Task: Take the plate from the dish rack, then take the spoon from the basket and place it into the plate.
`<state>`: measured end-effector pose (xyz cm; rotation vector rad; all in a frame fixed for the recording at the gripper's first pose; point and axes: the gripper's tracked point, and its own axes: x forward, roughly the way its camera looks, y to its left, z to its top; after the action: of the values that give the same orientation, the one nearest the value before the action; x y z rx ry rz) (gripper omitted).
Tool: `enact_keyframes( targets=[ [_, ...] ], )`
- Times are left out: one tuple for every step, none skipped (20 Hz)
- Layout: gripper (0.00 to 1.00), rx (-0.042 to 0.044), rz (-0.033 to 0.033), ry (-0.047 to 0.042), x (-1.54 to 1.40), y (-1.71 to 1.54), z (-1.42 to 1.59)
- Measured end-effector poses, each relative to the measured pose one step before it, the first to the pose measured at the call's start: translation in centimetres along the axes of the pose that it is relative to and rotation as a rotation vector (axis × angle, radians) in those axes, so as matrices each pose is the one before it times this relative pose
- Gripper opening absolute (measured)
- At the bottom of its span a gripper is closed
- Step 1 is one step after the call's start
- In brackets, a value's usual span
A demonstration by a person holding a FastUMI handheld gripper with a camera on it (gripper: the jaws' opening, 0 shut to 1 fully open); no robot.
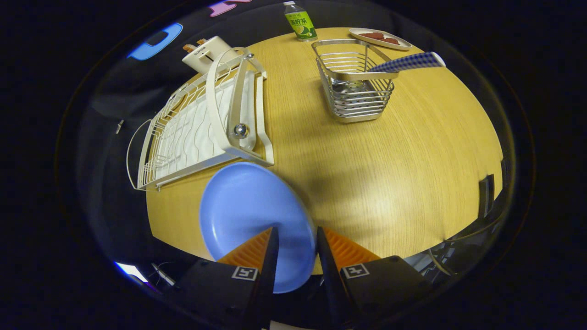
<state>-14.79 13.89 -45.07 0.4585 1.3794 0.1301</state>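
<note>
Gripping the rim of a blue plate (pixel 247 206), the gripper (pixel 296 238) has its two fingers drawn narrow, one on each face of the plate's edge. The plate hangs tilted over the near edge of a round wooden table (pixel 390 160). Just beyond the plate lies a white dish rack (pixel 197 128). Past the rack stands a cream toaster (pixel 205 52). Right of the rack sits a wire basket (pixel 355 82) holding a spoon with a checked handle (pixel 406 62). Beyond the basket stand a green bottle (pixel 300 23) and a dish of food (pixel 379 38).

Bright overhead light, soft tabletop shadows, fisheye-warped edges, sharp focus
</note>
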Motion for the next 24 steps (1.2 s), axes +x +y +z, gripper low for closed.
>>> enact_keyframes(
  targets=[
    [0.52, 0.01262, 0.00688, -0.00536, 0.0, 0.113, 0.134],
    [0.52, 0.01117, 0.00257, -0.0046, -0.12, -0.019, 0.117],
    [0.52, 0.00384, 0.00132, -0.00198, -0.107, 0.0, 0.138],
    [0.52, 0.00083, 0.00262, -0.00168, -0.132, 0.04, 0.041],
    [0.52, 0.00073, 0.00463, -0.00323, -0.171, 0.108, 0.109],
    [0.52, 0.00191, 0.00803, -0.00287, -0.172, 0.188, 0.088],
    [0.52, 0.00394, 0.01094, 0.00327, -0.245, 0.258, -0.003],
    [0.52, 0.00802, 0.01605, 0.00132, -0.413, 0.375, 0.027],
    [0.52, 0.00857, 0.02285, -0.00144, -0.482, 0.59, 0.206],
    [0.55, 0.00507, 0.0278, -0.00449, -0.593, 0.771, 0.276],
    [0.55, 0.00043, 0.02987, -0.01232, -0.706, 0.91, 0.601],
    [0.55, 0.0033, 0.03691, -0.01879, -0.815, 1.023, 0.917],
    [0.55, 0.00662, 0.05243, -0.02855, -0.976, 1.504, 1.202],
    [0.62, 0.00886, 0.0619, -0.03415, -0.944, 1.664, 1.547],
    [0.68, 0.00874, 0.06245, -0.04032, -1.068, 1.707, 1.799],
    [0.77, 0.00515, 0.05888, -0.04893, -0.976, 1.546, 2.109],
    [0.77, -0.0035, 0.04561, -0.05677, -0.858, 1.277, 2.385],
    [0.78, -0.02083, 0.03126, -0.0642, -0.78, 0.645, 2.465],
    [0.81, -0.0355, 0.01796, -0.066, -0.882, 0.287, 2.843],
    [0.89, -0.05755, -0.00671, -0.06474, -0.703, -0.644, 2.693],
    [0.96, -0.06321, -0.03041, -0.05255, -0.3, -1.193, 2.121],
    [0.96, -0.06774, -0.04878, -0.0322, -0.196, -1.97, 1.459],
    [0.96, -0.06275, -0.05338, -0.01246, -0.181, -2.102, 0.747],
    [0.96, -0.05265, -0.05381, 0.00478, 0.213, -2.076, 0.089]
  ],
)
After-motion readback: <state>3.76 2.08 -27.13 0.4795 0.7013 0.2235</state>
